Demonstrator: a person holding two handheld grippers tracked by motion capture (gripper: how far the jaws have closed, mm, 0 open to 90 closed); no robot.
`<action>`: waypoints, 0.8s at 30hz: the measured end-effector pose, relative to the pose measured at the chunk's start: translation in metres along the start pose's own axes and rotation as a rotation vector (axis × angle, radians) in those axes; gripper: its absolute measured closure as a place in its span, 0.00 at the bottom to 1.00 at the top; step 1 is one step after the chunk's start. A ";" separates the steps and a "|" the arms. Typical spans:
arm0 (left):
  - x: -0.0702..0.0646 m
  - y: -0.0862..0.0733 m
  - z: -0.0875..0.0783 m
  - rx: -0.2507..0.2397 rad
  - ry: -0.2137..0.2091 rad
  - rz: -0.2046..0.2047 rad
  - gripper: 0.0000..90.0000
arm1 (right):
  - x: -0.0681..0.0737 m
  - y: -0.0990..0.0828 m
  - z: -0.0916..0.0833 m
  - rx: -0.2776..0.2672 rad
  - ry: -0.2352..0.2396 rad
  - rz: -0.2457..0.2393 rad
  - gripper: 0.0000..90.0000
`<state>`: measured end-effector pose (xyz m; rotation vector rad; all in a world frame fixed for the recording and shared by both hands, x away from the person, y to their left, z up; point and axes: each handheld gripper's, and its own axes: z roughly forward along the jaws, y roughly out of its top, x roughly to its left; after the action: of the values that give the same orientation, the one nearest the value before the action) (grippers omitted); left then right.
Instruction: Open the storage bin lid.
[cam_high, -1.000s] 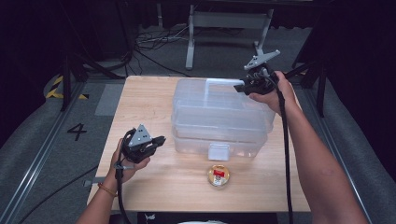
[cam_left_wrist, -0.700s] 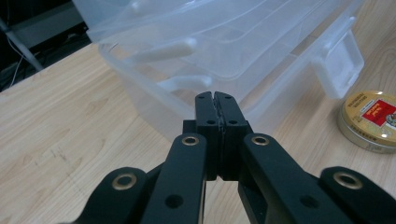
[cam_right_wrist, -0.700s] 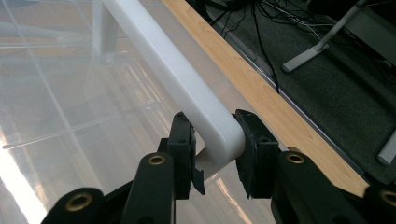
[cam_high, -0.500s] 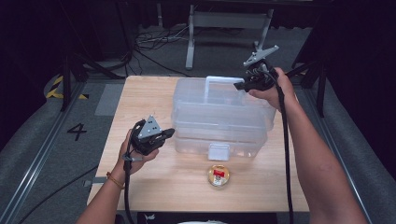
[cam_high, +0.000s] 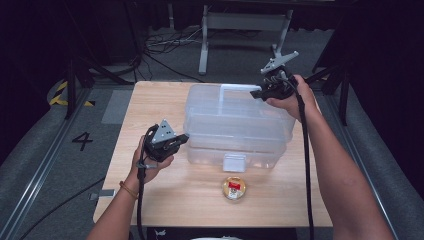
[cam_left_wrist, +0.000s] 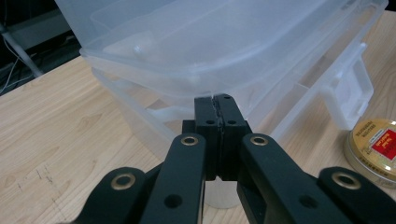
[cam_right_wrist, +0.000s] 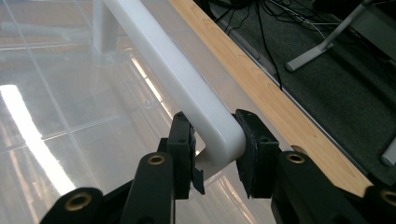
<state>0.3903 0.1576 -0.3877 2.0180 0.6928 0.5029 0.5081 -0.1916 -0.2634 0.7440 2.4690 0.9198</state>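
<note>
A clear plastic storage box (cam_high: 235, 125) stands mid-table with a white handle (cam_high: 239, 88) raised from its lid. My right gripper (cam_high: 257, 93) is shut on the handle's right end; in the right gripper view the handle (cam_right_wrist: 177, 70) sits clamped between the jaws of the right gripper (cam_right_wrist: 215, 127). My left gripper (cam_high: 182, 140) hovers at the box's front left corner, shut with nothing in it. In the left gripper view the left gripper (cam_left_wrist: 215, 100) has its pads pressed together just short of the box (cam_left_wrist: 210, 42) wall.
A small round tin (cam_high: 233, 187) with a gold lid and red label lies on the wooden table (cam_high: 150, 100) in front of the box, also at the right as tin (cam_left_wrist: 373, 144). A white latch (cam_high: 234, 162) hangs on the box's front. Cables and stand legs cross the floor behind.
My left hand has moved right and slightly up, toward the box's front left corner. The right gripper has kept its hold on the handle in place.
</note>
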 end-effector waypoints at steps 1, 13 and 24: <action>0.000 0.001 0.000 0.000 0.002 0.002 1.00 | 0.001 0.000 0.000 0.001 -0.003 -0.004 0.77; -0.003 -0.004 -0.003 -0.004 -0.019 0.009 1.00 | -0.002 0.002 0.000 -0.001 -0.013 0.001 0.77; -0.002 0.001 -0.006 -0.040 0.002 -0.003 1.00 | -0.002 0.004 0.001 0.007 -0.015 -0.010 0.77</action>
<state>0.3855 0.1592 -0.3839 1.9789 0.6812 0.5130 0.5110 -0.1899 -0.2608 0.7371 2.4623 0.8995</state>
